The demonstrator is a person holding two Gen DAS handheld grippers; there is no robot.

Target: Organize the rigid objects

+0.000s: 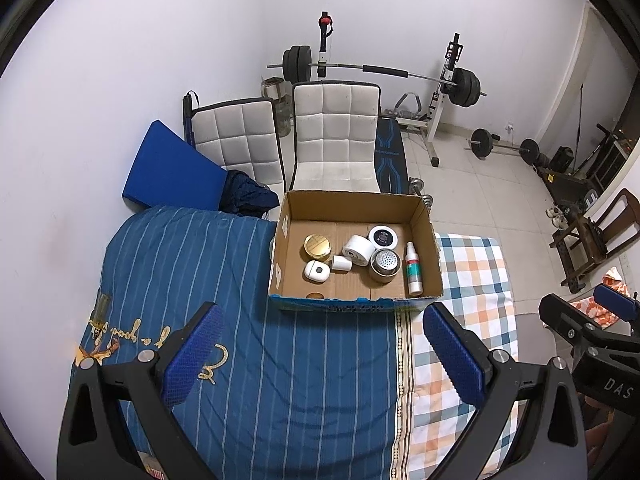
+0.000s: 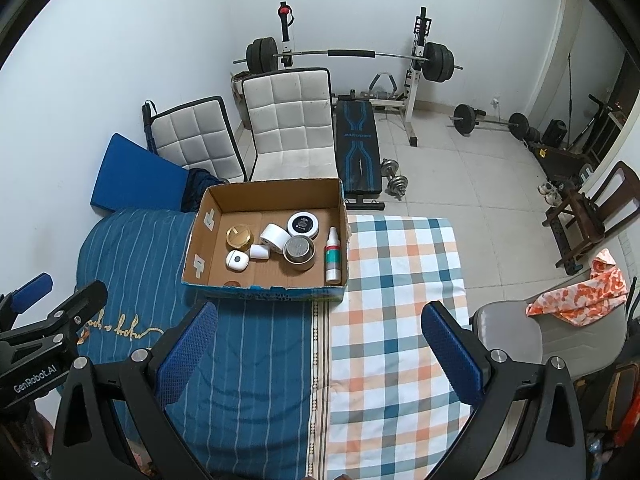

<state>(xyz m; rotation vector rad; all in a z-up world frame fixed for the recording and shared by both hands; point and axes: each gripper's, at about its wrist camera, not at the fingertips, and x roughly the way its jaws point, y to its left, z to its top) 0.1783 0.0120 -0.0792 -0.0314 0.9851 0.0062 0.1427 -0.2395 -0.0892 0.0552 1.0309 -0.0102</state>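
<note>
- Well, I held the left gripper (image 1: 320,354) spread wide, gripping nothing, low in frame over the blue striped cover (image 1: 256,320).
- My right gripper (image 2: 318,350) gaped equally, empty.
- The cardboard box (image 1: 424,216) sat mid-frame, holding the spray bottle (image 1: 413,270) and gold tin (image 1: 317,246).

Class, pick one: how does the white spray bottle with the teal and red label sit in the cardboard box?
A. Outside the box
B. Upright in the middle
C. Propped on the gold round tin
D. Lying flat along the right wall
D: the white spray bottle with the teal and red label lies on its side against the right wall of the open cardboard box, apart from the gold round tin.
</note>
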